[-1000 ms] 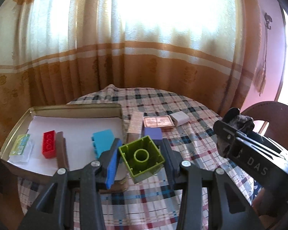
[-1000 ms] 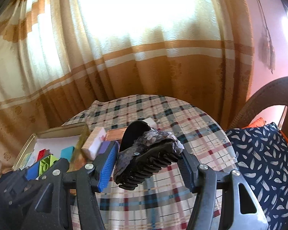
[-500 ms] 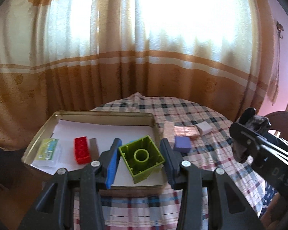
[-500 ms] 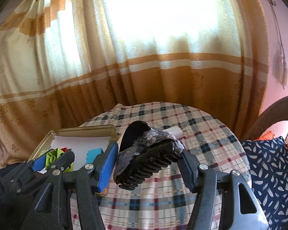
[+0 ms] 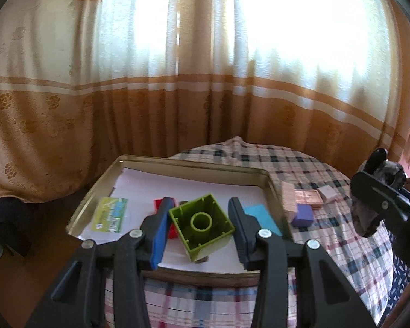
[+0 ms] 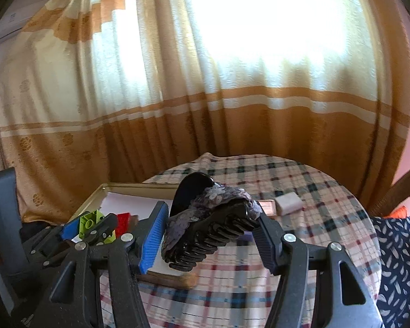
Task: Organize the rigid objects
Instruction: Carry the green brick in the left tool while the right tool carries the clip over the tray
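The left hand-held gripper [image 5: 198, 228] was clamped on a green building block [image 5: 202, 225], hollow underside toward the camera, held above the near part of the metal tray [image 5: 177, 161]. The right hand-held gripper [image 6: 209, 236] held a black hair claw clip [image 6: 205, 227] with a sequinned top, above the plaid-covered counter [image 6: 300, 191] by the tray's right edge. Inside the tray lay a red brick [image 5: 159, 203], a blue block [image 5: 262, 216] and a small packet [image 5: 110, 213]. Judged step: carrying both items for placement. The next move would call for lowering each onto bare tray liner, then releasing.
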